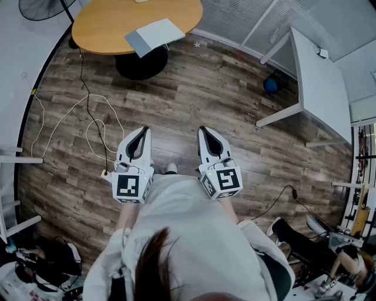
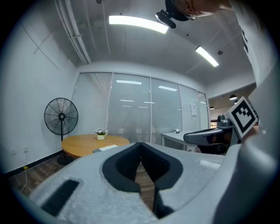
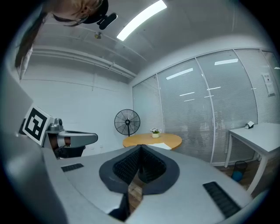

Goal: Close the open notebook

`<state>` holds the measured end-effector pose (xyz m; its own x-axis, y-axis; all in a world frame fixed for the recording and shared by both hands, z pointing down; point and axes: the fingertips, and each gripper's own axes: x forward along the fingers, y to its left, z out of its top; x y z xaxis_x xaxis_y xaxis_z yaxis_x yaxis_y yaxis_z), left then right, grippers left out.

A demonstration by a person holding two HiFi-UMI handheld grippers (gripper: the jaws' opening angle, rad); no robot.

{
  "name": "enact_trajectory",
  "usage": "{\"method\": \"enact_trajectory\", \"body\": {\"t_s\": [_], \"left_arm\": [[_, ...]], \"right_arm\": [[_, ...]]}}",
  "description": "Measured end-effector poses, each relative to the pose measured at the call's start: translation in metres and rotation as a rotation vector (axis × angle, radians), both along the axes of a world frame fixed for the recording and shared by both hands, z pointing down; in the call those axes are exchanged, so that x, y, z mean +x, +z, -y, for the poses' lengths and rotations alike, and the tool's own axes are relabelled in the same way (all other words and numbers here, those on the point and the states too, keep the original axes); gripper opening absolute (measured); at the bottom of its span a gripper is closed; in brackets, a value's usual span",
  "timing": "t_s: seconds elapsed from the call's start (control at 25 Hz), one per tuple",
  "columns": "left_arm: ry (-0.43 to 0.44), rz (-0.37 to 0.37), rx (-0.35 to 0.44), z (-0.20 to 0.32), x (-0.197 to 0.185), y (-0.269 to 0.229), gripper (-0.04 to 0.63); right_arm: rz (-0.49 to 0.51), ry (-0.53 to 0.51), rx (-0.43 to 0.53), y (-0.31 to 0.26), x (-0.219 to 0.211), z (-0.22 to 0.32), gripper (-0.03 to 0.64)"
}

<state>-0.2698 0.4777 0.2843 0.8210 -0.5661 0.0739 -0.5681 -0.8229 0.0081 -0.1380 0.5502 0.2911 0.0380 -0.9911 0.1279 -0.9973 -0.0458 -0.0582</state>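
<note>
The left tongs (image 1: 143, 130) and right tongs (image 1: 204, 130) point roughly level, side by side, both closed and empty.

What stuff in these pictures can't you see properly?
- Notebook: head view, too far and small to tell what is on its pages.
- Round table: head view, far side cut off by the top edge.
- Flower pot: left gripper view, too tiny to tell the flowers apart.
- Fan: head view, cut off by the top edge.

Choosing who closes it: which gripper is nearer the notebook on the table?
Left, slightly. The left gripper is almost directly below the notebook in head view; the right gripper is offset rightward.
</note>
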Motion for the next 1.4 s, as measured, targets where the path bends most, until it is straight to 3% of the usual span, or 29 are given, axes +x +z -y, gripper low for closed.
{"method": "enact_trajectory", "body": {"t_s": [0.32,0.44,0.84,1.16,1.4], "left_arm": [[-0.014,-0.036,0.028,0.004,0.004,-0.006,0.035],[0.008,-0.012,0.01,0.006,0.01,-0.003,0.116],[0.022,0.002,-0.073,0.029,0.019,0.016,0.118],[0.025,-0.002,-0.135,0.095,0.04,0.035,0.118],[0.034,-0.004,-0.13,0.167,0.054,0.024,0.117]], "right_arm": [[0.013,-0.033,0.035,-0.003,0.003,-0.003,0.002],[0.017,-0.026,0.028,-0.001,0.006,-0.005,0.002],[0.053,-0.01,-0.021,0.015,0.012,0.01,0.002],[0.055,-0.006,-0.078,0.024,0.033,0.071,0.002],[0.043,0.0,-0.071,0.006,0.051,0.143,0.002]]}}
